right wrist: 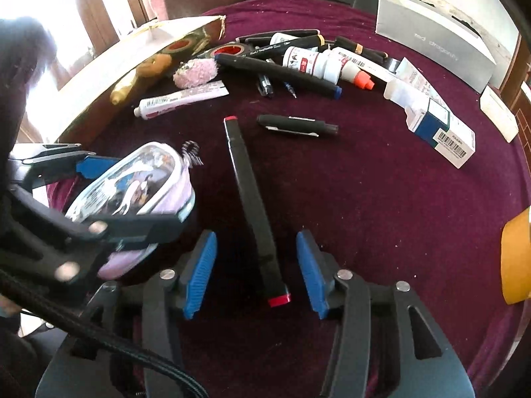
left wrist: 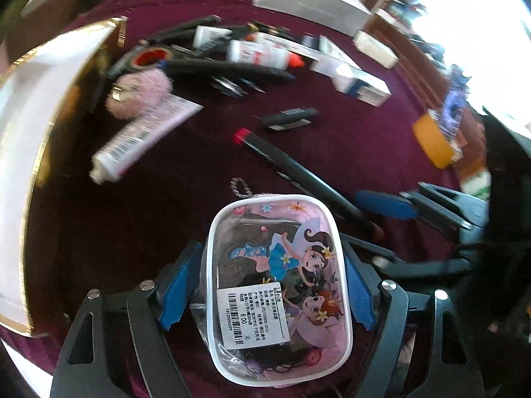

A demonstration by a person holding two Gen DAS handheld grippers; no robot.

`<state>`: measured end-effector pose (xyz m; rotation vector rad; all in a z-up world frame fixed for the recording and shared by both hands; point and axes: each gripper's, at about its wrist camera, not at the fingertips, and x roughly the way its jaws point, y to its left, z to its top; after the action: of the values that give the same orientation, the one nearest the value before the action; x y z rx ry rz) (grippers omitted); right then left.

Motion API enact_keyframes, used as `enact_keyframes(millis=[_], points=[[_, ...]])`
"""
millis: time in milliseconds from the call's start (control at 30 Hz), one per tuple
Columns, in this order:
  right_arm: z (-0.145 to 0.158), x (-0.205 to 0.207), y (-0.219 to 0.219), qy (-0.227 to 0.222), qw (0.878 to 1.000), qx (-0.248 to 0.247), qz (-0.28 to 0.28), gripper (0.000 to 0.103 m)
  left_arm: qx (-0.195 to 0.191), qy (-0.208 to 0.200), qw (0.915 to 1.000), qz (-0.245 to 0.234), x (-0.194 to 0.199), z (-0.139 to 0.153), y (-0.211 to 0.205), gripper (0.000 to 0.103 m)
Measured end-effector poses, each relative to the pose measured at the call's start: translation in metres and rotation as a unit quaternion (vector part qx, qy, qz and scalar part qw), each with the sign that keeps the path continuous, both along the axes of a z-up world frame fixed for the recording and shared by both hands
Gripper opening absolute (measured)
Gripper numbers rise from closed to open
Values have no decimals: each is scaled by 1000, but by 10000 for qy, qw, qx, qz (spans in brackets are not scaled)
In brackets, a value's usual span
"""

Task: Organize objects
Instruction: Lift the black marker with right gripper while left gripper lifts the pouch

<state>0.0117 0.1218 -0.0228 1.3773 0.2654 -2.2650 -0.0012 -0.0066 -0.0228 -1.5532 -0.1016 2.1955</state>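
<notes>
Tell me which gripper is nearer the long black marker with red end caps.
Right. The right gripper straddles the long black marker's near end, pads clear of it. The left gripper sits beside it, around the pink cartoon pouch.

Left gripper jaws clamped; right gripper jaws apart.

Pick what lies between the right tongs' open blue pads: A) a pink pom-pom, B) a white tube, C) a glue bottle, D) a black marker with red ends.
D: the right wrist view shows the black marker lying on the cloth between the pads of the right tongs, with a gap on each side of it.
</notes>
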Motion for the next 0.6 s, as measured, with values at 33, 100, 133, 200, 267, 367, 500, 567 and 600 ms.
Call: enact_keyframes(millis=[33,100,133,200,267,367,500,567,600], points=[[0,1,1,-4,10000,38,-10,49,-2,45,10000,-60,3,2,2,75],[0,1,4,-33,10000,-14,-49,49,-54,133,9999,-91,8,4,4,75],[0,0,5,-38,10000,-22,-61,49,-76,188,9998,-63,9,5,4,75],[0,-1,2,-14,10000,42,-66,49,-235,329,9992,7,11,6,2,75],[0,-3,-3,41,9999,133,-25,49,-402,470,9980,118,12,8,-2,75],[-1,-4,-7,112,9998,191,5,49,-844,823,9924,353,12,15,-8,75],[0,-8,-14,195,9996,222,12,46,-898,884,9910,456,12,21,-16,75],[0,-8,-20,249,9993,280,28,39,-945,907,9902,477,15,22,-18,75],[1,-7,-23,304,9990,338,48,33,-976,916,9897,502,15,22,-19,75]])
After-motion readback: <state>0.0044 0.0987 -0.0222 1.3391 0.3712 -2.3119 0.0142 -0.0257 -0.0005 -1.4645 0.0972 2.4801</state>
